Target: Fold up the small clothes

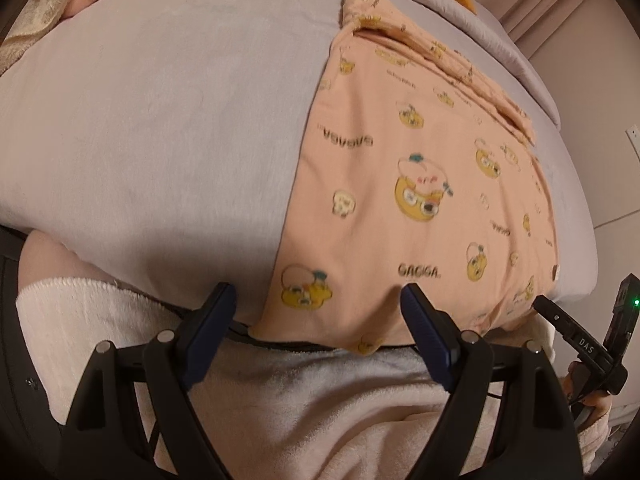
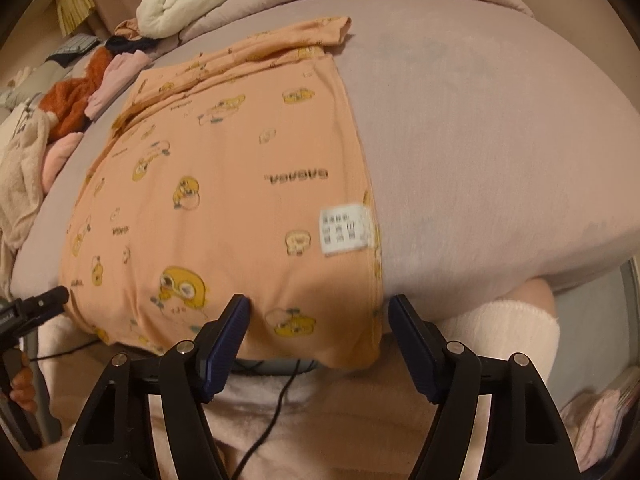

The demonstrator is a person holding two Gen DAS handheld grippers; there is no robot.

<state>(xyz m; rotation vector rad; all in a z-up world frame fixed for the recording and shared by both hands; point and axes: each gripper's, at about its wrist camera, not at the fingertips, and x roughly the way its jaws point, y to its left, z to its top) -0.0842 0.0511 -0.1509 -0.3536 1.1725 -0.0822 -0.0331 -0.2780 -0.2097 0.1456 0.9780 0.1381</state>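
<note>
1. Peach-orange cotton garment with yellow cartoon print (image 1: 416,184) lies flat on the mauve-grey bed sheet (image 1: 160,120); near hem droops over the bed edge toward the person.
2. Long axis runs 6 to 12 o'clock, away from both tools.
3. Left gripper (image 1: 318,300): fingers spread, holding nothing, hem's left corner at 12 o'clock between the pads.
4. Right gripper (image 2: 320,310): fingers spread, pads not pressing; hem's right corner lies between them, white care label (image 2: 346,230) at 12 o'clock.
5. Neither hand is nearer; each faces its own corner.
6. Count: one garment laid out, two grippers, one label.
</note>
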